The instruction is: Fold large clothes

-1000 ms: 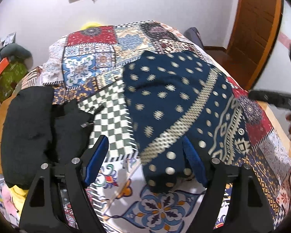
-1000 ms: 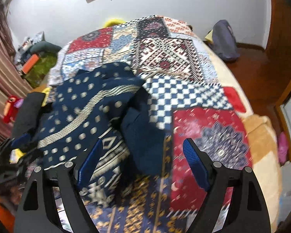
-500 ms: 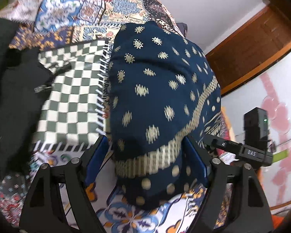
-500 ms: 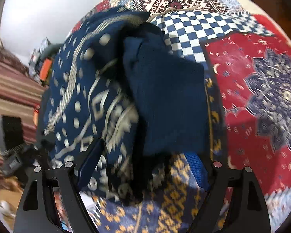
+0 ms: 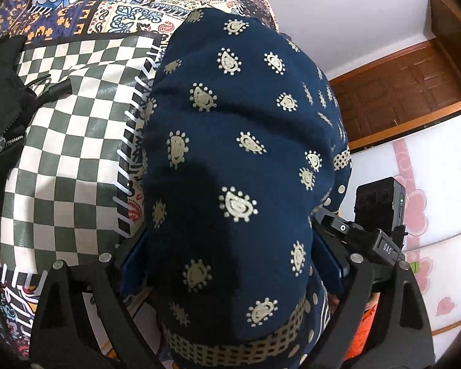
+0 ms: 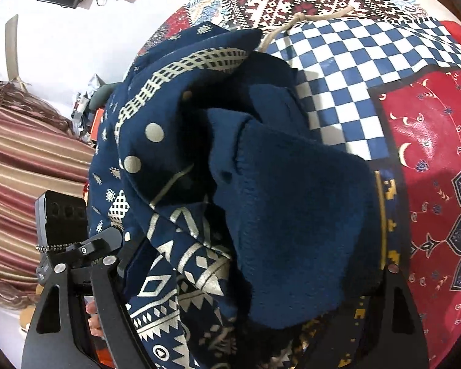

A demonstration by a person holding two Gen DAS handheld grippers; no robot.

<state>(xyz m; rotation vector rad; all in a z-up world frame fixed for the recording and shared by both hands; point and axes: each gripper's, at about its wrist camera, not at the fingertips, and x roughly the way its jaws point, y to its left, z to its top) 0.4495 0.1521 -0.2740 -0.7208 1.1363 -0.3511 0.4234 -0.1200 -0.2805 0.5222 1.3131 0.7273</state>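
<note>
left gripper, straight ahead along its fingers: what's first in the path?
The navy patterned garment. Its cloth already bulges between the left gripper fingers and fills the line ahead. The jaws have just been opening; whether the pads press it is unclear.

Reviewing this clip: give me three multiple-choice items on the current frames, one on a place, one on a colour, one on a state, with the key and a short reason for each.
1. In the left wrist view, where does the black jacket lie relative to the navy patterned garment?
A. left of it
B. on top of it
C. right of it

2. What colour are the checks beside the garment in the right wrist view?
A. green and yellow
B. blue and white
C. black and red

3. What lies between the fingers of the left gripper?
A. nothing
B. the jacket
C. the navy garment

Key: 1 A, the jacket sits at the left edge; 2 B, the checked patch shows it; 3 C, navy cloth fills the gap.
</note>
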